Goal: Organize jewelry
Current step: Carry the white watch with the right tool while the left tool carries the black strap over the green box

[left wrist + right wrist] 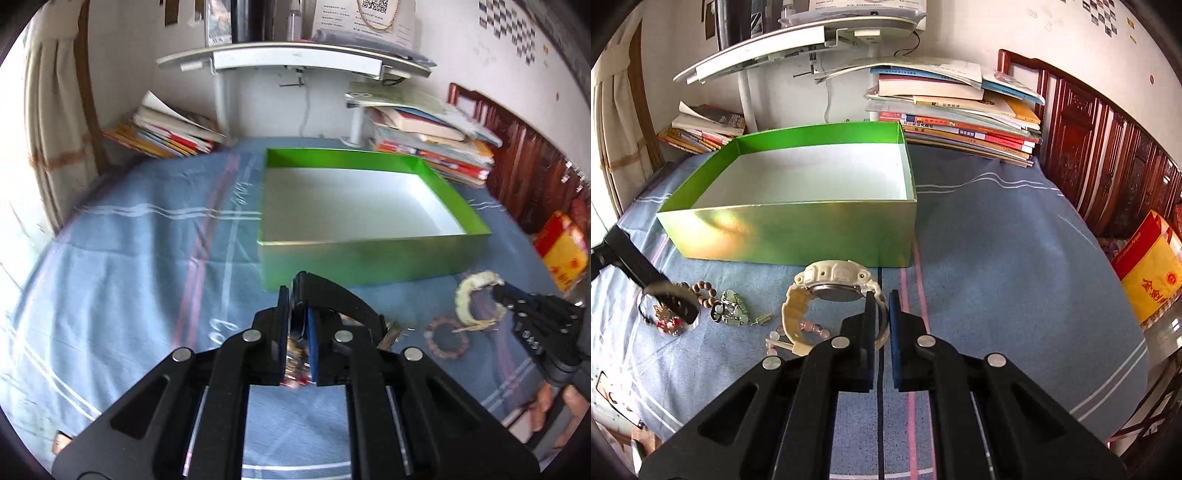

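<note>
Jewelry lies loose on the blue bedspread (997, 258) just in front of the green box (798, 236), whose white floor shows nothing in it. My right tongs (881, 306) are nearly closed on the strap of the cream watch (831, 284). I judge it the heaviest piece, with a stiff case and springy band, so the strap is the sensible hold. My left tongs (297, 317) are pinched on a small beaded charm piece (295, 354), light and floppy, likely to slip. At 9 o'clock of the watch sit a wooden bead bracelet (703, 288) and a pale green charm (729, 306). Both tongs point at 12 o'clock toward the box, held low over the bed.
</note>
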Motion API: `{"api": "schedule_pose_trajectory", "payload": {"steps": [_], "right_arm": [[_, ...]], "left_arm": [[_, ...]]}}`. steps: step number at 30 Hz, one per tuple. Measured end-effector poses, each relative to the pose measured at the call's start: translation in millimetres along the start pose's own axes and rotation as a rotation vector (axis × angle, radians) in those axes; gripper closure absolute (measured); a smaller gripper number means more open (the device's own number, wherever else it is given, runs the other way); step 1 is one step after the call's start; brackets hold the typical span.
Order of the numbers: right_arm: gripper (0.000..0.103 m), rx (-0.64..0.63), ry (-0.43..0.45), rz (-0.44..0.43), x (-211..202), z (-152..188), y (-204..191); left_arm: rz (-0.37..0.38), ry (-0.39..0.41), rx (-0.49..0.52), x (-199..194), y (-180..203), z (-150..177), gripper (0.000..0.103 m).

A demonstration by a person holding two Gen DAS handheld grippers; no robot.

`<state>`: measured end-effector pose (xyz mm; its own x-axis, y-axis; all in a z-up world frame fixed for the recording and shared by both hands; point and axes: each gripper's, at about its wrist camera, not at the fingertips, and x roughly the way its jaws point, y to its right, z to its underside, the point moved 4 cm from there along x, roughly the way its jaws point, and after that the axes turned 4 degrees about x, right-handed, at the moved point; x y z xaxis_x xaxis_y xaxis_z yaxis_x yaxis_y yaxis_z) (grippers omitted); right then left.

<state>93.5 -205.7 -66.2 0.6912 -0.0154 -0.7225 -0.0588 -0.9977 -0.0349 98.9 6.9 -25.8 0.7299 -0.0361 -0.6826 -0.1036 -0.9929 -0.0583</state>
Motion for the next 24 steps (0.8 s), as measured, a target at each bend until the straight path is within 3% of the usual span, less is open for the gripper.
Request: {"api": "schedule_pose_trajectory", "payload": {"steps": [4,9,16,24], "right_arm": [[0.096,-0.012,-0.014,-0.01,3.5,4.7,-6.2],[0.096,-0.019,-0.024,-0.008,6.8,6.9,-10.2],[0.096,-0.017,0.007,-0.021,-2.1,-5.9,-11.9],[0.096,-0.02,0.161,-0.093,-41.7,-70.3,-28.4]], "left_arm": [[-0.083,-0.004,0.066,7.1,4.1,0.2,0.094],[-0.247,0.076,0.103,-2.0,-3.2,-7.1,0.094],[-0.11,0.051,0.009,-4.8,-23.0,-24.5,0.094],[-0.041,0.125,-0.057,-17.3,-31.5,-78.7,0.094]]}}
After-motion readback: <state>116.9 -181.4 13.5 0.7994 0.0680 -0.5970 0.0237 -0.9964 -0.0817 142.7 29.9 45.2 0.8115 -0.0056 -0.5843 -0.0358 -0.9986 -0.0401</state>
